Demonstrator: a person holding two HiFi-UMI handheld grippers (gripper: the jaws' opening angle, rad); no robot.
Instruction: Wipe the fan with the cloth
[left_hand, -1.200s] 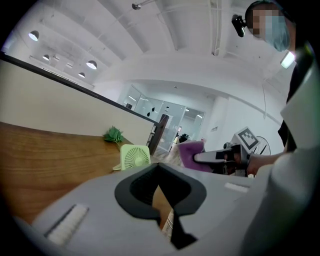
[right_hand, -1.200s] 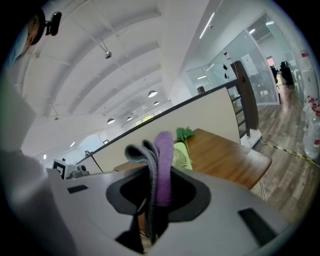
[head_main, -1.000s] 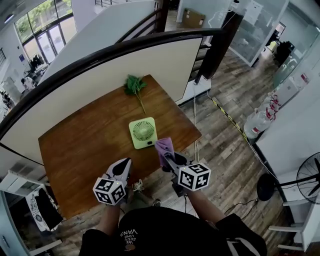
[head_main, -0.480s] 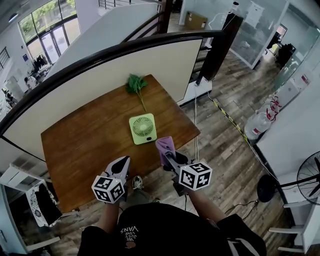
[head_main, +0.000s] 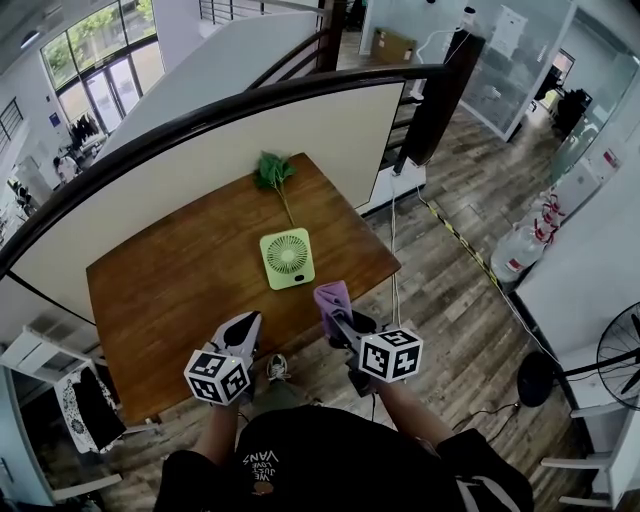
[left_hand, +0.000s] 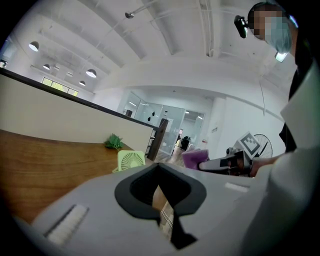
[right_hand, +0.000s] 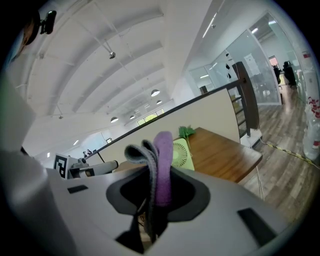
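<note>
A light green square fan (head_main: 287, 258) stands on the wooden table (head_main: 170, 270), near its front right part. My right gripper (head_main: 336, 314) is shut on a folded purple and grey cloth (head_main: 331, 298), held just in front of the table's near edge and short of the fan. In the right gripper view the cloth (right_hand: 161, 165) sticks up between the jaws, with the fan (right_hand: 180, 154) behind it. My left gripper (head_main: 246, 328) is shut and empty, to the left of the right one at the same table edge. The left gripper view shows the fan (left_hand: 131, 160) ahead.
A green leafy sprig (head_main: 270, 172) lies at the table's far edge, behind the fan. A cream partition with a dark curved rail (head_main: 200, 110) borders the table's far side. A floor fan (head_main: 615, 355) and water bottles (head_main: 520, 245) stand on the wooden floor to the right.
Both grippers have shifted only slightly along the table's near edge. The cloth is still in the right gripper, and the fan has not moved.
</note>
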